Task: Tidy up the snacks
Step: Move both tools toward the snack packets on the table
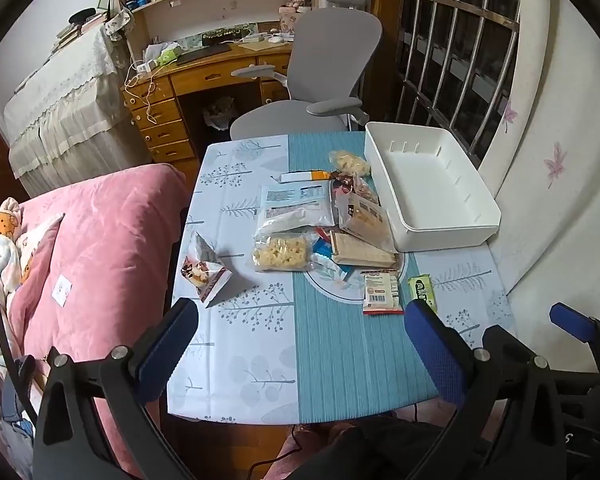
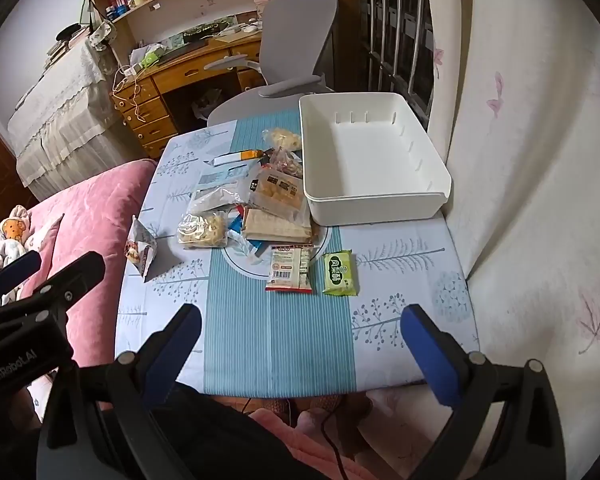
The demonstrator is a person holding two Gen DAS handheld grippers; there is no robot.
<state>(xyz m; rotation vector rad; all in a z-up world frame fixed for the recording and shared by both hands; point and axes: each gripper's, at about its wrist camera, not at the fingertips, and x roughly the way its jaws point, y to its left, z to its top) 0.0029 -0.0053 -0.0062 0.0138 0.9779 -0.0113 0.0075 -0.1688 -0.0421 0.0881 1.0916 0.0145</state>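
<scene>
Left wrist view. My left hand-held gripper (image 1: 300, 328) is spread to its widest, both blue pads bare, nothing between them. It hangs over the near edge of the desk (image 1: 340, 360), tilted down toward the cloth. The snacks lie ahead of it, up the middle of the desk: a red-edged packet (image 1: 381, 293) and a green packet (image 1: 422, 287) nearest, then a clear bag of pale puffed pieces (image 1: 282, 254), a flat tan wafer pack (image 1: 362, 254), and more wrappers heaped beyond. One opened pouch (image 1: 204, 274) stands apart to the left, near the desk's bed-side edge. The white bin (image 1: 432, 184) sits at the far right, empty, its long axis running away from me and slightly rightward. My right hand-held gripper shows only as a blue tip at the frame's right edge.

Right wrist view. My right hand-held gripper (image 2: 300, 326) is likewise wide apart and empty. The green packet (image 2: 340, 273) lies straight ahead of it and just right of centre, flat, printed face up, long axis pointing away from me, roughly in line with the fingers. The red-edged packet (image 2: 290, 268) lies just beside it to the left, barcode up. The white bin (image 2: 374, 160) is directly beyond both.

Judgement: the right hand is the nearer one to the green packet and to the bin, so it suits that pick. The left is better placed for the lone pouch (image 2: 140, 252). The packets are thin, so the pads must come low to the cloth.
</scene>
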